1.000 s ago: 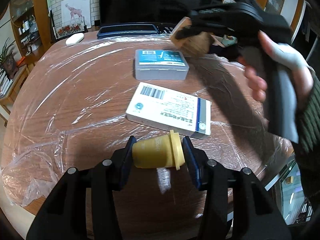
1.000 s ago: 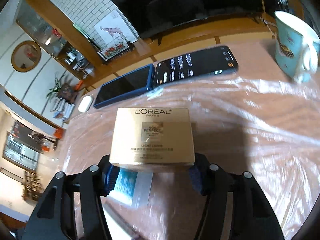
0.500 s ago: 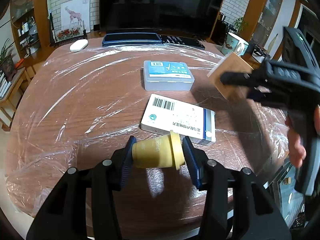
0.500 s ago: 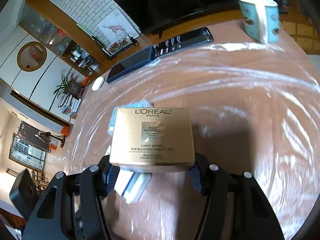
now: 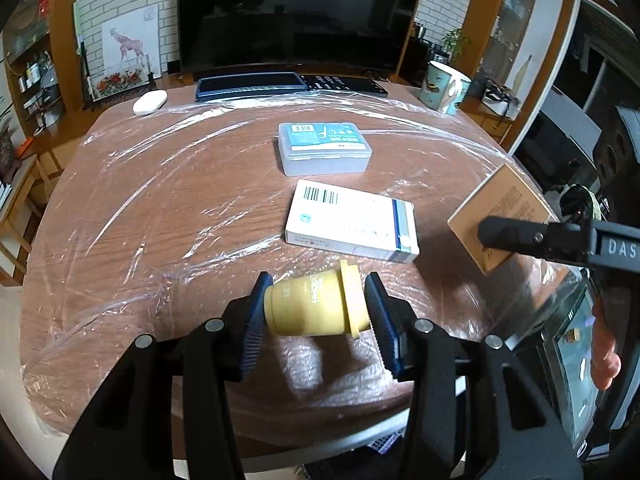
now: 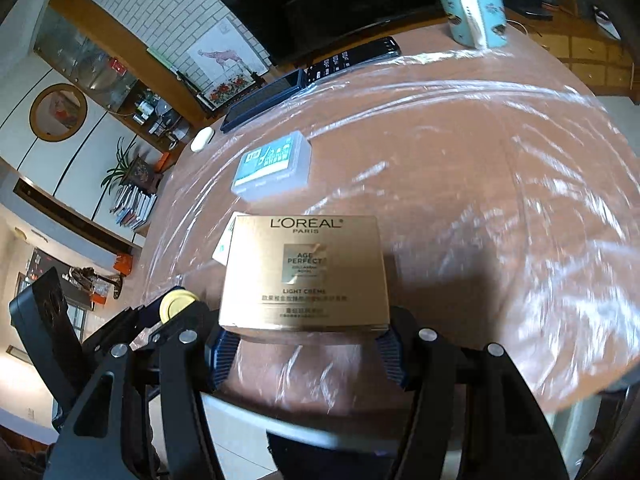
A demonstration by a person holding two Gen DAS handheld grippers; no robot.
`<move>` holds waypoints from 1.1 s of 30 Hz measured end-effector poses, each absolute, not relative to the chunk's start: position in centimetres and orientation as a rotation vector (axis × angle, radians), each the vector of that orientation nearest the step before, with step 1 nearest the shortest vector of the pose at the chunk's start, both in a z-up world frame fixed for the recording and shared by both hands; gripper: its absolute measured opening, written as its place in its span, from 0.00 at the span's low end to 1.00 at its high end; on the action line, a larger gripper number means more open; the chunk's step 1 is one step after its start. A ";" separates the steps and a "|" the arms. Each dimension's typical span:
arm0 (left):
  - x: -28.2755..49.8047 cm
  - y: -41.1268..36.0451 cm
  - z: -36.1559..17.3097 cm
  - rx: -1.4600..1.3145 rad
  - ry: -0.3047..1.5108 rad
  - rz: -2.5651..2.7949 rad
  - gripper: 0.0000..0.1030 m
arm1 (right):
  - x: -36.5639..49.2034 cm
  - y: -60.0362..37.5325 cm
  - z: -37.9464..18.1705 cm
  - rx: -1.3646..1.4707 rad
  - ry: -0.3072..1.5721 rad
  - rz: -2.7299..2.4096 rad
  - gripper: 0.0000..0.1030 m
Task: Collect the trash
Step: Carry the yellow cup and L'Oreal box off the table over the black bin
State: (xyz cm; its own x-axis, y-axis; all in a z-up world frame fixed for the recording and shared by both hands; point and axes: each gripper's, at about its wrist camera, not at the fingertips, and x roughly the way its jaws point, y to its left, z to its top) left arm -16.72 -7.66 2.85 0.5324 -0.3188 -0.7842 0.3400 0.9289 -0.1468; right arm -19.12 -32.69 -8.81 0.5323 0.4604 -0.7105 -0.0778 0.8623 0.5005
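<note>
Round wooden table point(image 5: 168, 216) under clear plastic film, white barcoded box point(image 5: 352, 220) and clear plastic case point(image 5: 324, 152) lying mid-table, right tool point(image 6: 306, 346) pinching gold L'Oréal box point(image 6: 306, 272) above near edge, left tool point(image 5: 316, 312) clamped on yellow jar point(image 5: 316, 304) held sideways.

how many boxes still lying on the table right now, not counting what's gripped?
2. The clear plastic box lies mid-table; the white carton lies just nearer than it. The gold box is held in the right gripper. None seen hidden.
</note>
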 end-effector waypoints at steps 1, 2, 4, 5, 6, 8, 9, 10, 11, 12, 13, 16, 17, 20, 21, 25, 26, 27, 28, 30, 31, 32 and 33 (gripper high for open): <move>-16.8 -7.6 2.9 0.027 0.929 -0.400 0.47 | -19.7 -32.6 -8.8 0.443 0.959 0.327 0.57; -17.0 -7.5 2.9 0.028 0.928 -0.406 0.47 | -20.3 -32.6 -8.8 0.447 0.956 0.324 0.57; -17.3 -7.5 2.9 0.029 0.927 -0.418 0.47 | -21.3 -32.4 -8.8 0.449 0.951 0.319 0.57; -17.5 -7.5 3.0 0.031 0.927 -0.425 0.47 | -21.9 -32.3 -8.8 0.449 0.949 0.315 0.57; -17.6 -7.5 3.0 0.033 0.925 -0.429 0.47 | -22.0 -32.3 -8.7 0.450 0.949 0.314 0.57; -18.0 -7.4 3.2 0.034 0.920 -0.437 0.47 | -22.7 -32.3 -8.6 0.452 0.947 0.314 0.57; -18.2 -7.4 3.3 0.035 0.917 -0.438 0.47 | -23.0 -32.2 -8.6 0.449 0.947 0.316 0.57; -18.4 -7.4 3.3 0.034 0.915 -0.437 0.47 | -23.3 -32.3 -8.5 0.444 0.946 0.318 0.57; -18.5 -7.4 3.4 0.033 0.913 -0.435 0.47 | -23.6 -32.2 -8.5 0.436 0.946 0.321 0.57; -18.7 -7.3 3.4 0.032 0.912 -0.432 0.47 | -23.8 -32.2 -8.5 0.434 0.947 0.327 0.57; -18.9 -7.3 3.5 0.030 0.911 -0.427 0.47 | -24.0 -32.2 -8.4 0.432 0.947 0.332 0.57; -19.5 -7.3 3.7 0.027 0.909 -0.410 0.47 | -24.4 -32.1 -8.3 0.413 0.945 0.353 0.57; -19.7 -7.3 3.7 0.024 0.910 -0.402 0.47 | -24.6 -32.1 -8.2 0.407 0.945 0.364 0.57; -20.2 -7.4 3.8 0.005 0.917 -0.383 0.47 | -25.2 -32.2 -8.2 0.396 0.950 0.396 0.57; -20.6 -7.6 3.8 -0.004 0.921 -0.376 0.47 | -25.4 -32.3 -8.1 0.390 0.951 0.403 0.57; -21.8 -8.1 3.7 -0.004 0.925 -0.355 0.47 | -26.7 -32.8 -8.0 0.367 0.955 0.428 0.57; -22.2 -8.3 3.8 -0.006 0.926 -0.350 0.47 | -27.0 -32.9 -8.0 0.367 0.958 0.433 0.57; -22.5 -8.4 3.8 -0.006 0.925 -0.348 0.47 | -27.3 -33.0 -8.0 0.366 0.962 0.439 0.57; -22.9 -8.5 3.9 -0.004 0.924 -0.344 0.47 | -27.7 -33.2 -8.1 0.361 0.965 0.444 0.57; -23.6 -8.8 4.0 0.001 0.923 -0.337 0.47 | -28.3 -33.3 -8.2 0.354 0.970 0.452 0.57; -24.0 -8.9 4.0 0.002 0.923 -0.334 0.47 | -28.7 -33.3 -8.3 0.350 0.972 0.456 0.57; -24.3 -8.9 4.0 0.002 0.924 -0.332 0.47 | -29.0 -33.3 -8.4 0.347 0.974 0.458 0.57; -24.6 -9.0 4.0 0.002 0.925 -0.330 0.47 | -29.3 -33.4 -8.4 0.344 0.976 0.460 0.57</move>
State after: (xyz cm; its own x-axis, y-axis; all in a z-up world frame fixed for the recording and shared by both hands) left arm -24.58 -9.00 4.00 0.5554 -0.2787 -0.7835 0.2804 0.9498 -0.1391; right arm -29.31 -33.42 -8.45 0.4775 0.5183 -0.7094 -0.2172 0.8520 0.4763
